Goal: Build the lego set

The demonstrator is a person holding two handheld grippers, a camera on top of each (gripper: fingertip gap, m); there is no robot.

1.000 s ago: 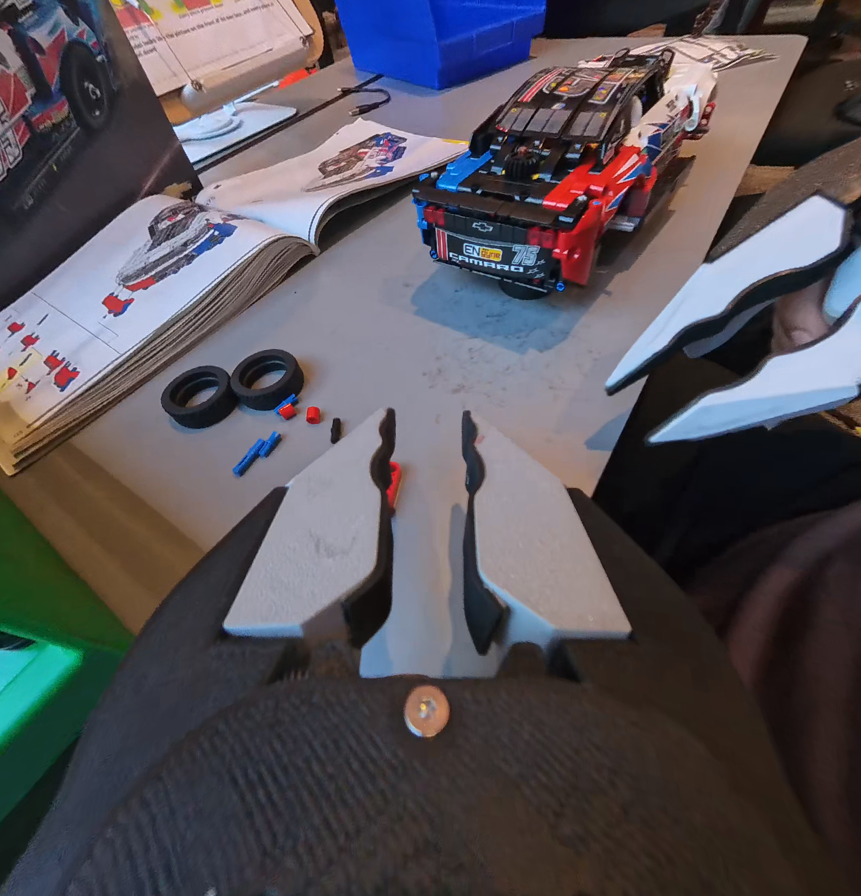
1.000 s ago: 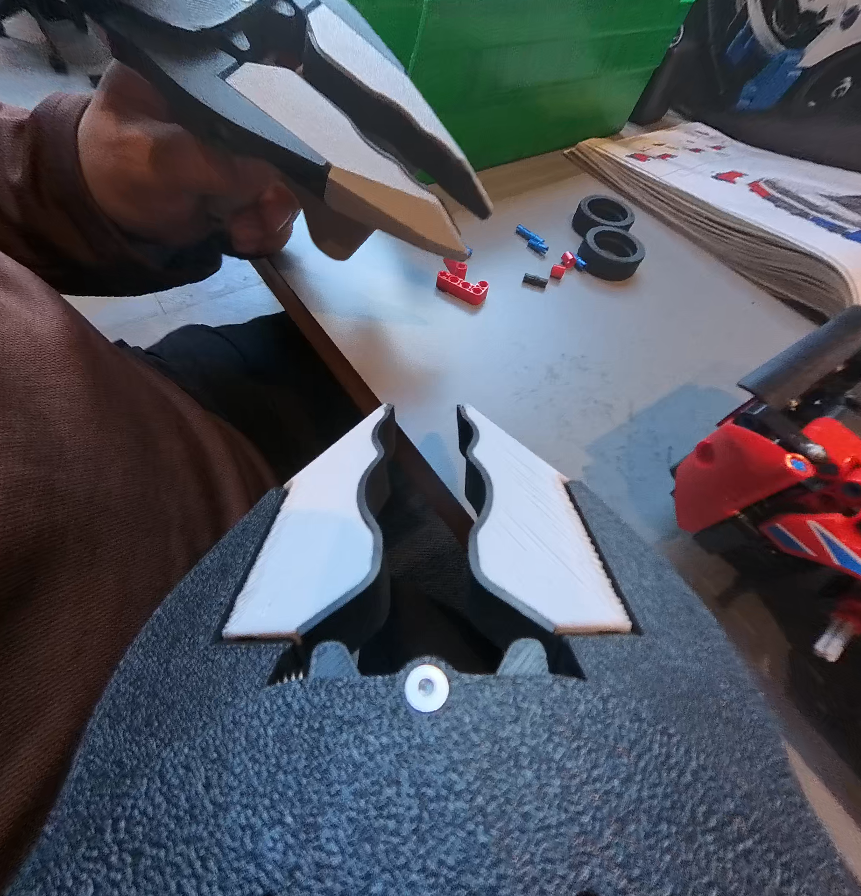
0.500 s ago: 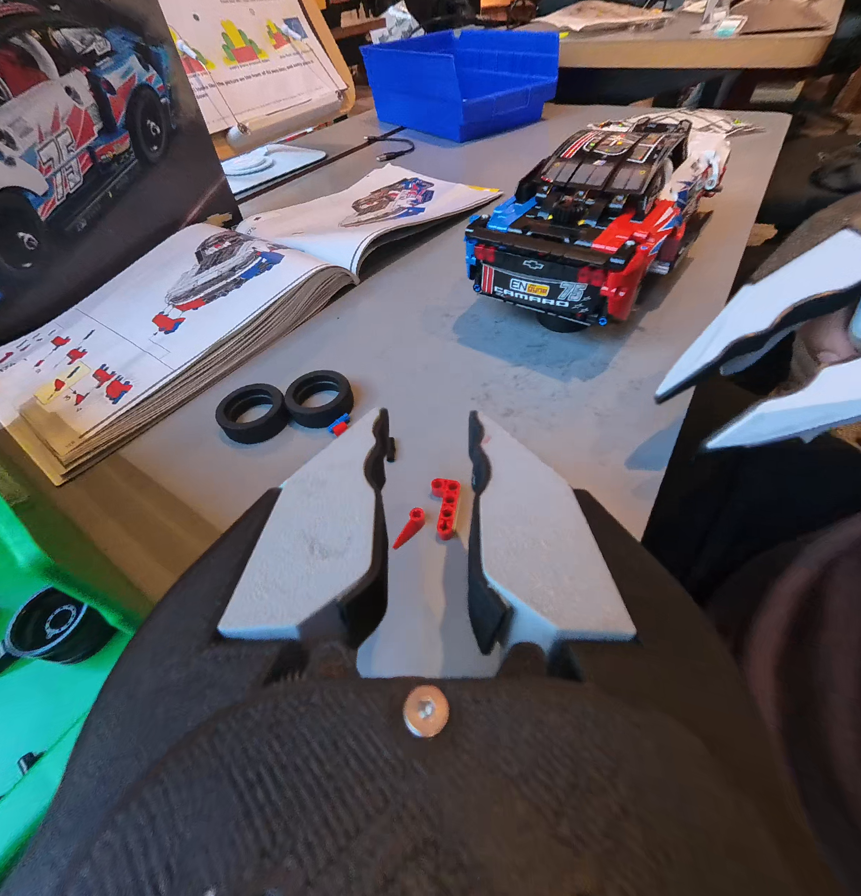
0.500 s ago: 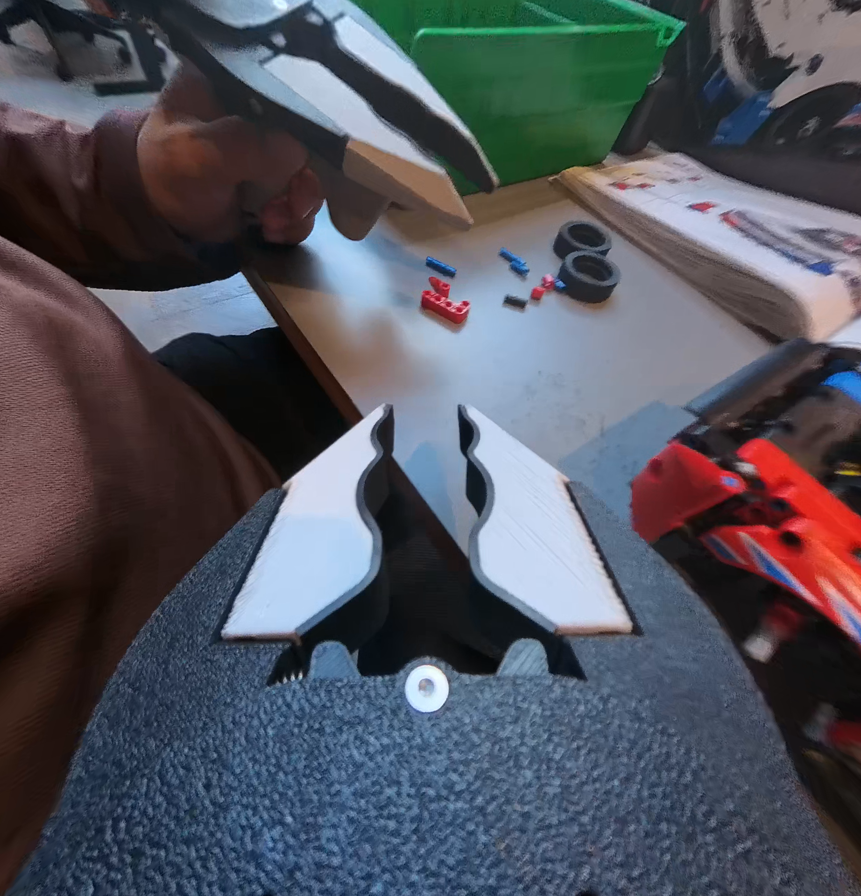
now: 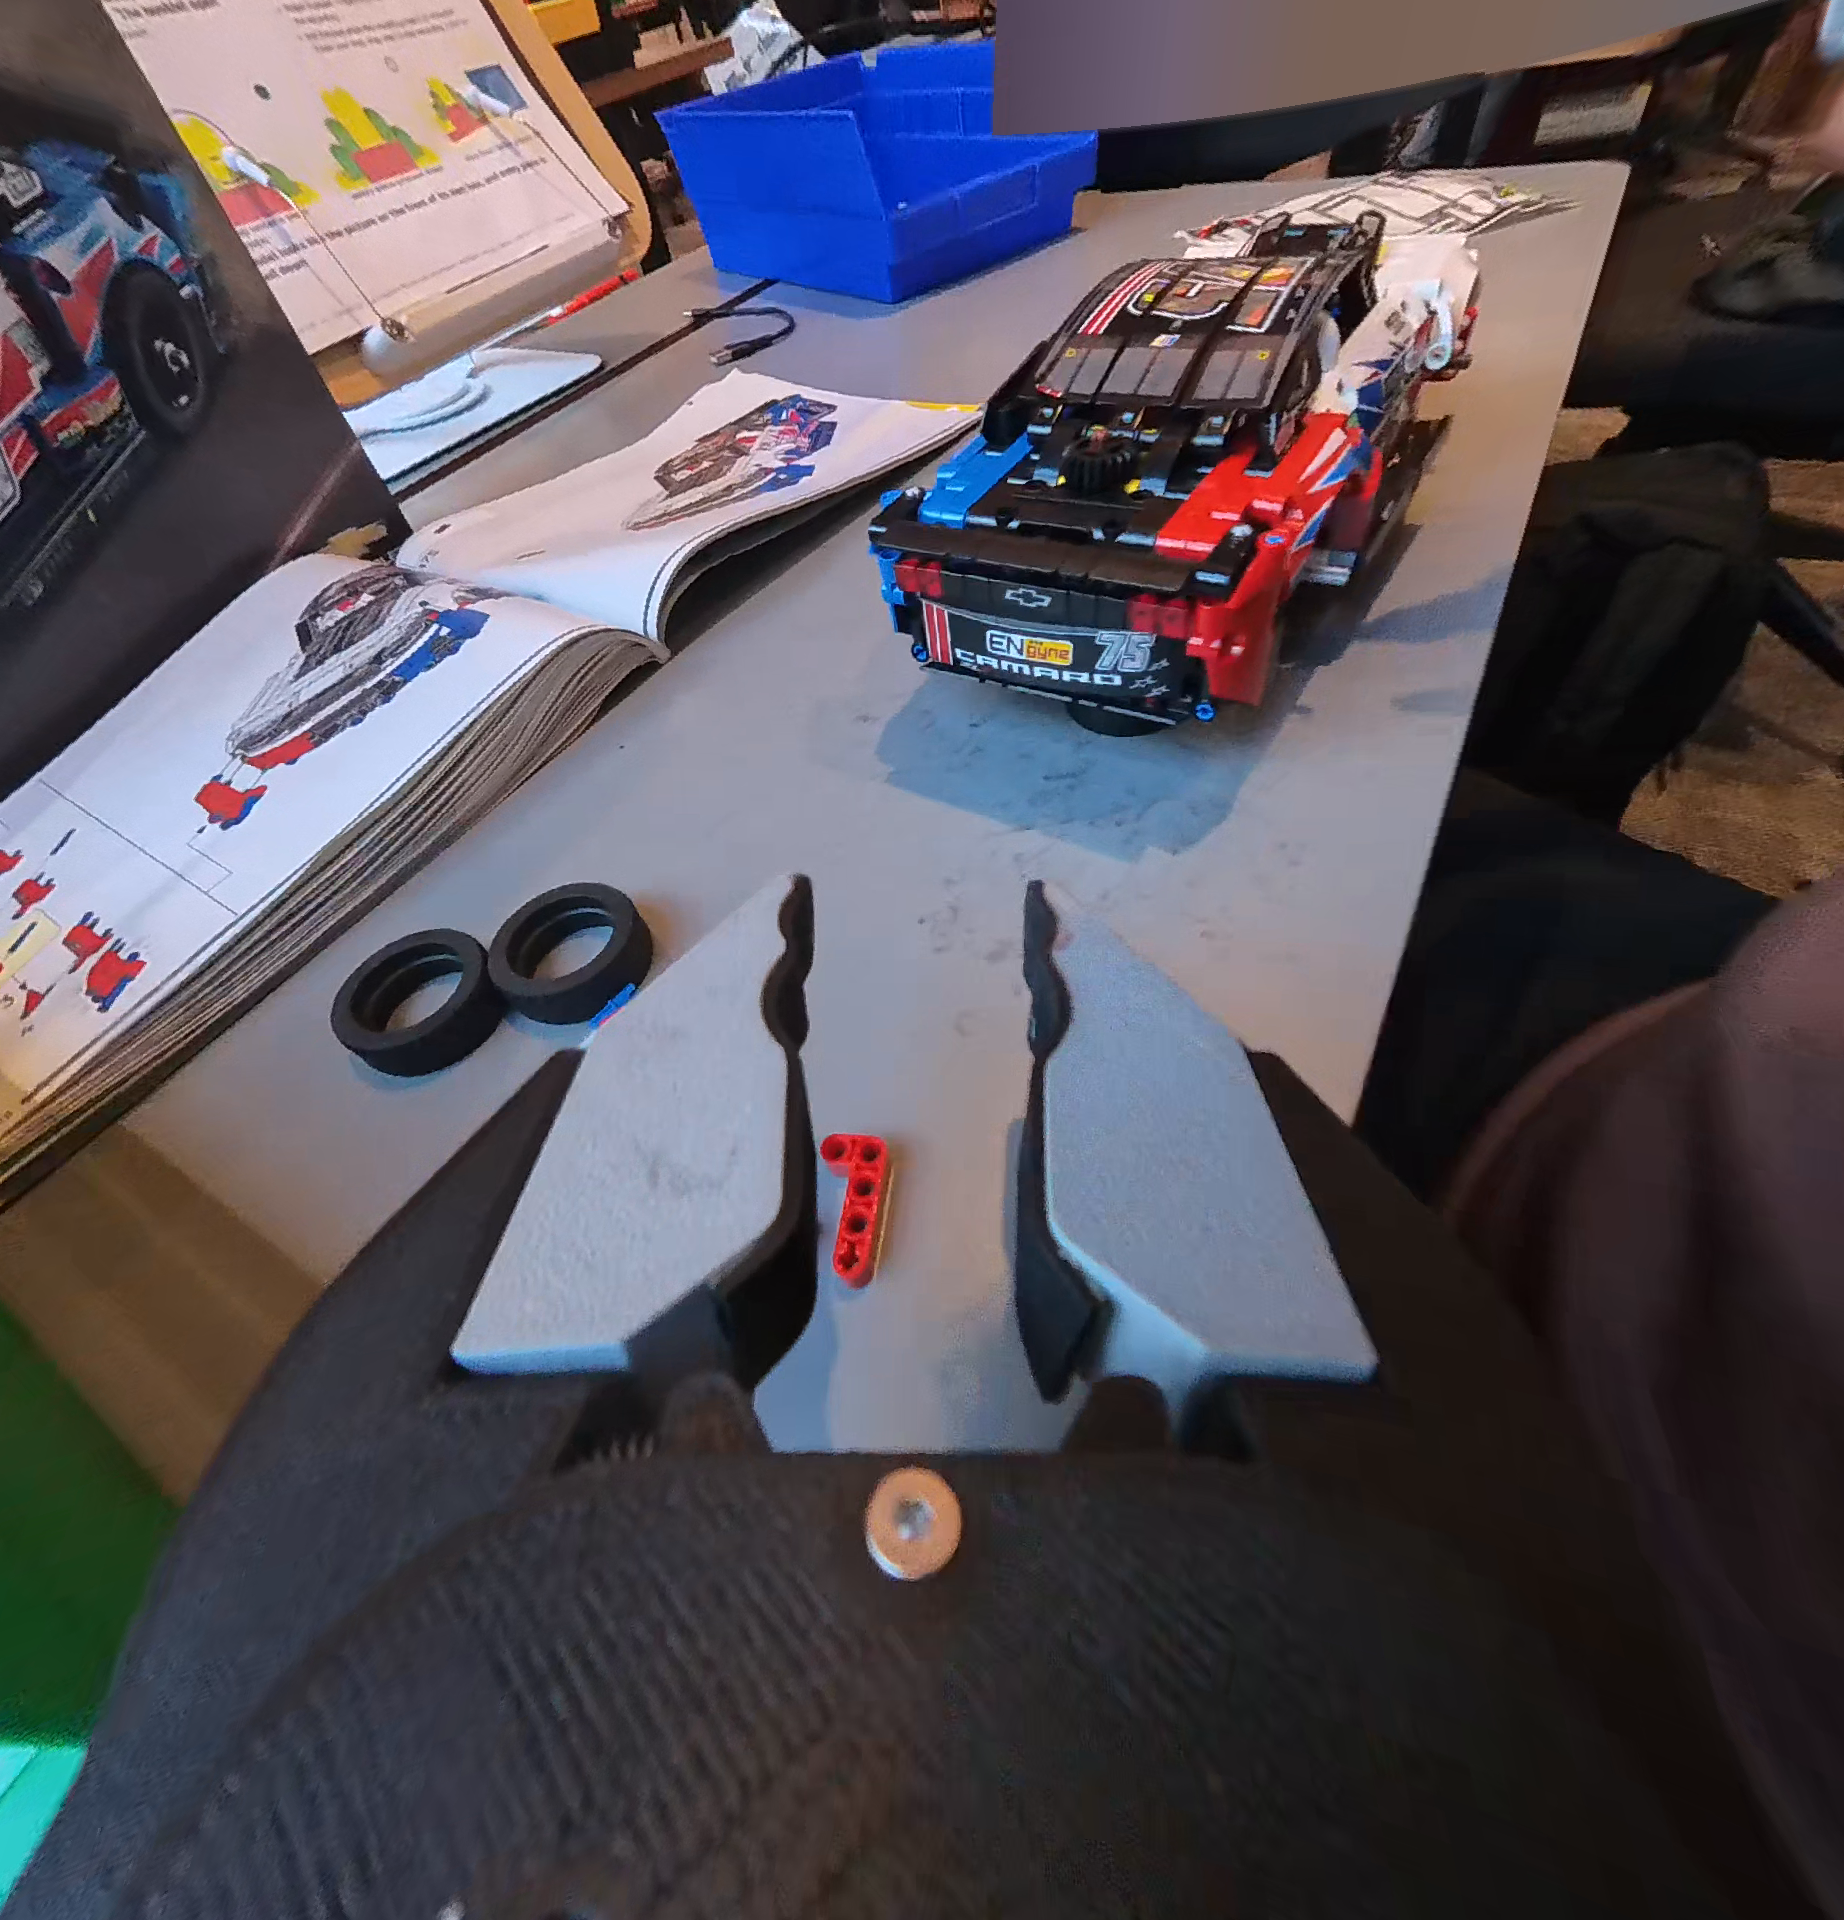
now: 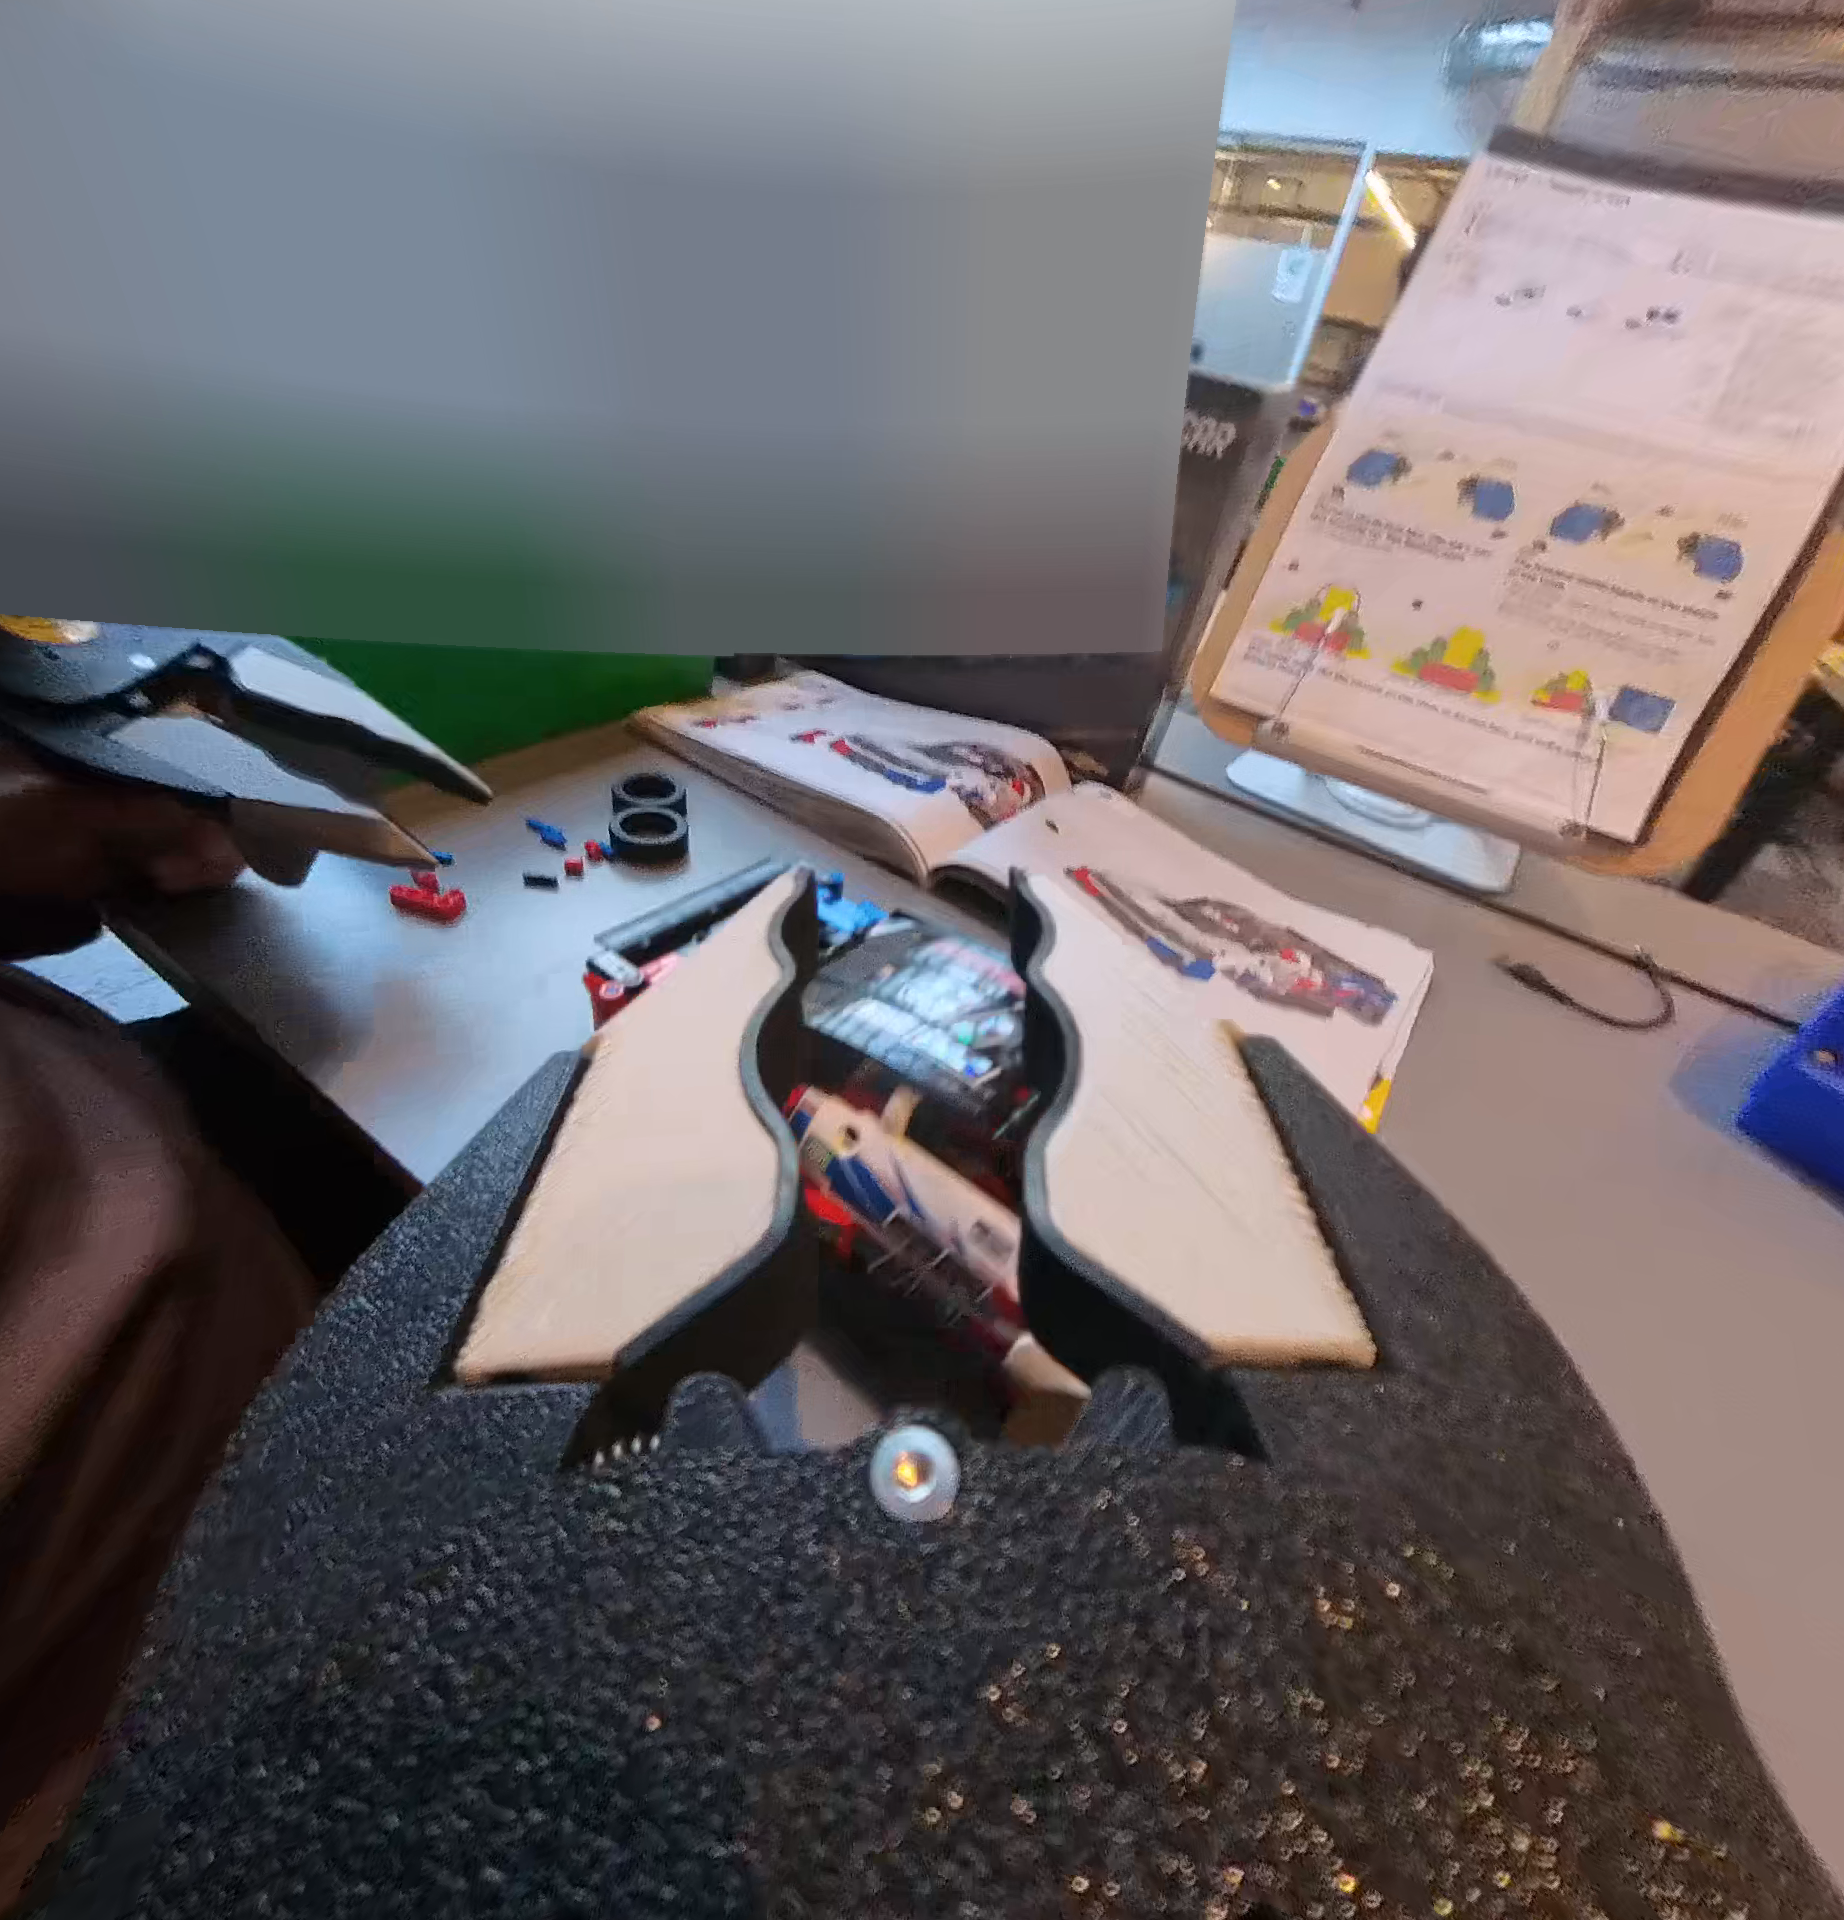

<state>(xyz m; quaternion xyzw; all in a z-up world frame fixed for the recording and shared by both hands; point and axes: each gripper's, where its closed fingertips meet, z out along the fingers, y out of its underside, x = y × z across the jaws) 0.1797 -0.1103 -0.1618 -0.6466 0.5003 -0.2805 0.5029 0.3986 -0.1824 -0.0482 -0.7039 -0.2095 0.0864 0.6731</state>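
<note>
The mostly built red, blue and black lego car (image 5: 1136, 520) stands on the grey table (image 5: 772, 748). A red L-shaped beam (image 5: 858, 1205) lies flat on the table between my left gripper's (image 5: 913, 904) open, empty fingers, below their level. Two black tyres (image 5: 492, 977) lie to its left. My right gripper (image 6: 913, 894) is open and empty, held just above the car (image 6: 918, 1039), which shows between its fingers. In the right wrist view the left gripper (image 6: 378, 800) hovers by the red beam (image 6: 427, 896), with small blue and red pieces (image 6: 565, 847) and the tyres (image 6: 648, 816) beyond.
An open instruction book (image 5: 326, 707) lies left of the car. A blue bin (image 5: 876, 187), a cable (image 5: 752, 338) and a stand with a printed sheet (image 6: 1520, 520) are at the back. The set's box (image 5: 66, 364) and a green bin (image 5: 24, 1455) are on the left. About 25 cm separates my left fingertips from my right.
The right gripper swung from the table's near edge to above the car and left the left wrist view. The left gripper drew back and up, so the red beam now shows between its fingers.
</note>
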